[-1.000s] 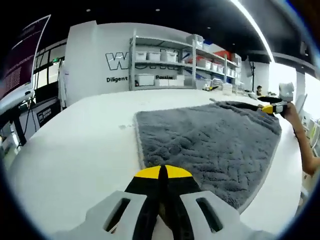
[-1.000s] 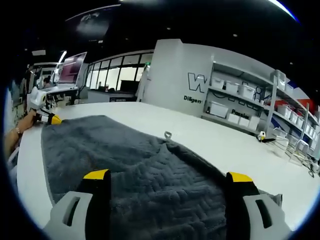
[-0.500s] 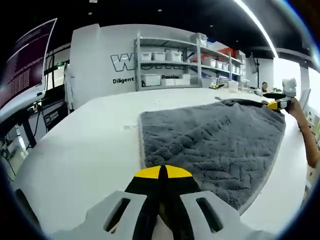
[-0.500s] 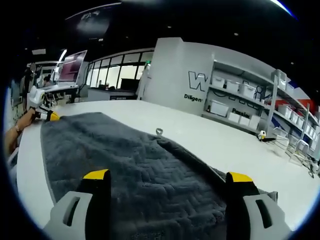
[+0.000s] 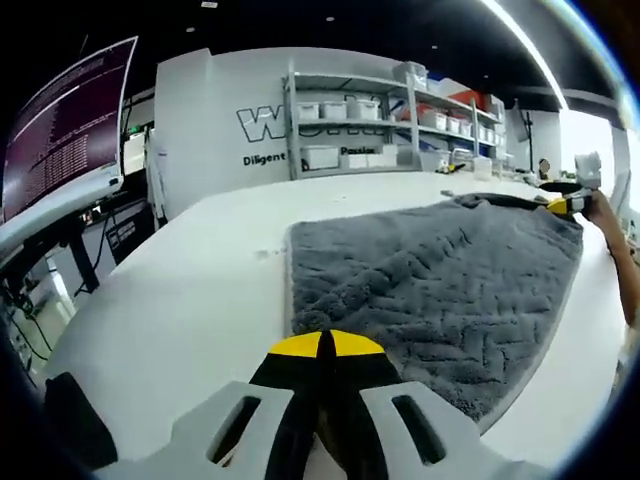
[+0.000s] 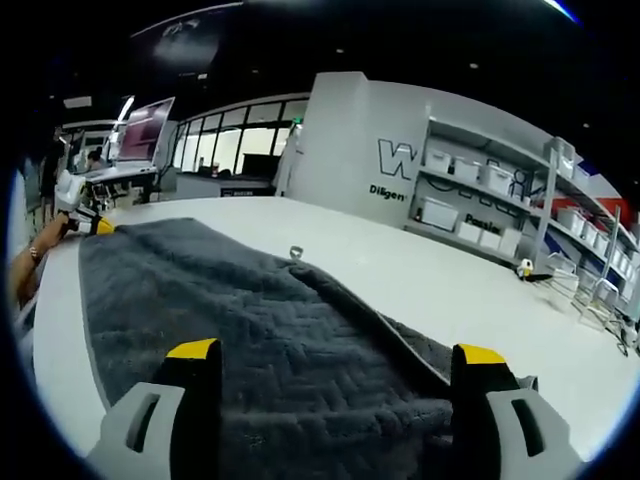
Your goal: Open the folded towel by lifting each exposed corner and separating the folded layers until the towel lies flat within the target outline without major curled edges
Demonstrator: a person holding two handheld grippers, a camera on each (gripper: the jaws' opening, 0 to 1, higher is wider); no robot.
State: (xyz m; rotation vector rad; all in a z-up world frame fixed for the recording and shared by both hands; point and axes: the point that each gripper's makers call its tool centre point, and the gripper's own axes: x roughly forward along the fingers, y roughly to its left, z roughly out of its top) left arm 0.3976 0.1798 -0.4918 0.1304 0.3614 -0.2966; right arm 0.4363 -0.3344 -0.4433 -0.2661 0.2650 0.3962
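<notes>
One grey towel point(image 5: 440, 290) is lying spread across the white bench point(image 5: 180, 300), its herringbone pile facing up and some ripples running through the half nearer the shelving. In the left gripper view, the left gripper point(image 5: 320, 345) is sitting at the towel's near corner with its yellow-tipped jaws pressed together; whether the towel's edge is caught between them cannot be told, since the jaws are covering that corner. At the towel's far corner in that same view, the right gripper point(image 5: 562, 205) is showing small, with a person's hand and forearm point(image 5: 620, 250) reaching in behind it. In the right gripper view, the right gripper point(image 6: 335, 352) is standing with its jaws spread wide apart, the towel point(image 6: 230, 330) passing between and beneath them, a raised fold of cloth running along the towel's edge toward the right-hand jaw. At the towel's opposite end there, the left gripper point(image 6: 88, 225) is appearing with a hand point(image 6: 35, 255) behind it. Beyond the towel, shelving point(image 5: 370, 125) with white bins is standing against a white wall with dark lettering point(image 5: 265, 125), and a monitor point(image 5: 65, 125) is glowing off the towel's far side.
</notes>
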